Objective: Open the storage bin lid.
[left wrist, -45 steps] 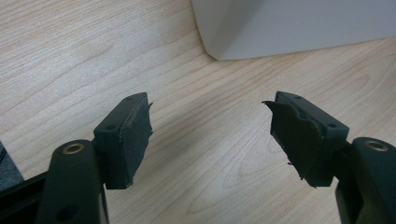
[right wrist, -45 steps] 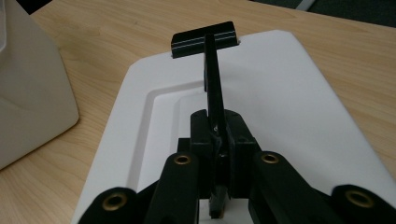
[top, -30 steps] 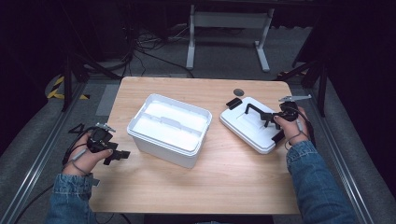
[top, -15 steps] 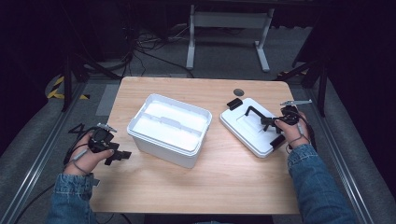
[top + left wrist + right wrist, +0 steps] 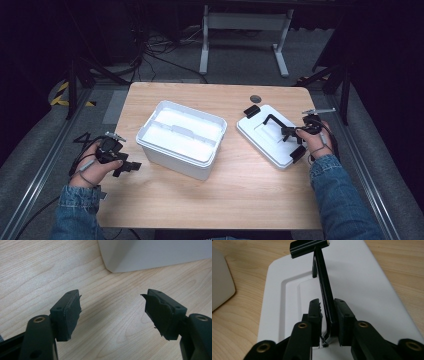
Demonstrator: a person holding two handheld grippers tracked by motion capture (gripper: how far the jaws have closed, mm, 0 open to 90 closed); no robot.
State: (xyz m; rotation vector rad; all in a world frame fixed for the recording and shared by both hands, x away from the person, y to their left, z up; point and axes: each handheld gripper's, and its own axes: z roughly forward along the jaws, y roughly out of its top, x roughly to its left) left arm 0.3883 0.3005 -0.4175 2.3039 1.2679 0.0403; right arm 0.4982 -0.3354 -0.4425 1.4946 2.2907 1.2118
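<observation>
A white lid (image 5: pixel 267 145) lies flat on the right of the wooden table (image 5: pixel 235 195), with its black handle (image 5: pixel 275 122) standing up. My right gripper (image 5: pixel 290 132) straddles that handle (image 5: pixel 323 282). Its jaws have just been opening: the bar stands between the pads of the right gripper (image 5: pixel 327 312), with a thin gap at the left pad. An open white bin (image 5: pixel 180 137) sits mid-table. At the table's left edge my left gripper (image 5: pixel 131 167) rests low, and the left gripper (image 5: pixel 112 312) is open and empty over bare wood, near a corner of the bin (image 5: pixel 150 252).
Black latches sit at the lid's far end (image 5: pixel 252 111) and near end (image 5: pixel 298 153). A small dark round spot (image 5: pixel 255 98) marks the table behind the lid. The bin's side (image 5: pixel 219 277) stands left of the lid. Metal frame legs and cables lie on the floor beyond the table.
In the high view both hands, the bin and the lid keep their places; the right gripper stays at the lid's handle.
</observation>
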